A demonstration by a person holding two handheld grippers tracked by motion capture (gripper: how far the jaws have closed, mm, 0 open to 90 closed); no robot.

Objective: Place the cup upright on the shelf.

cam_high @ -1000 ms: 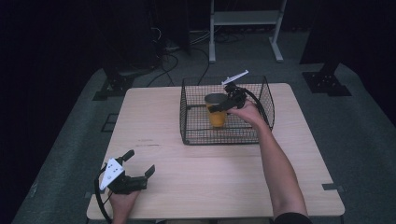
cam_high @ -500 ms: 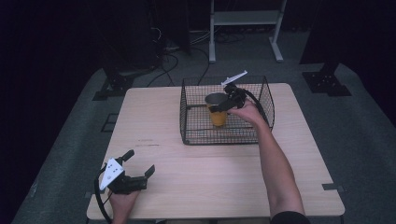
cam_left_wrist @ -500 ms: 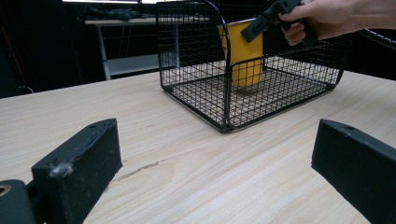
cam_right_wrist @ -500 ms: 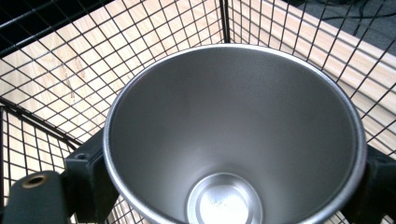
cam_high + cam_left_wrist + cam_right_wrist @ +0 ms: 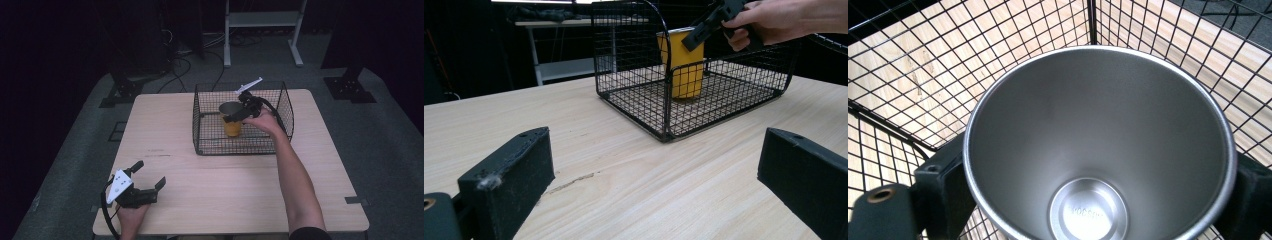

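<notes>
A yellow cup (image 5: 232, 126) with a bare steel inside (image 5: 1098, 150) stands upright on the floor of a black wire basket (image 5: 240, 148) at the back middle of the wooden table (image 5: 225, 195). My right gripper (image 5: 231, 114) reaches into the basket from the right, with a jaw pressed against each side of the cup just under its rim. In the left gripper view the cup (image 5: 684, 65) and the basket (image 5: 634, 100) lie ahead. My left gripper (image 5: 150, 174) rests at the table's front left corner, open with nothing between its jaws.
A white metal frame (image 5: 260, 20) and loose cables (image 5: 185, 65) stand on the dark floor behind the table. Black stand bases (image 5: 120, 92) sit off the table's back corners. Bare wood lies between the basket and the left gripper.
</notes>
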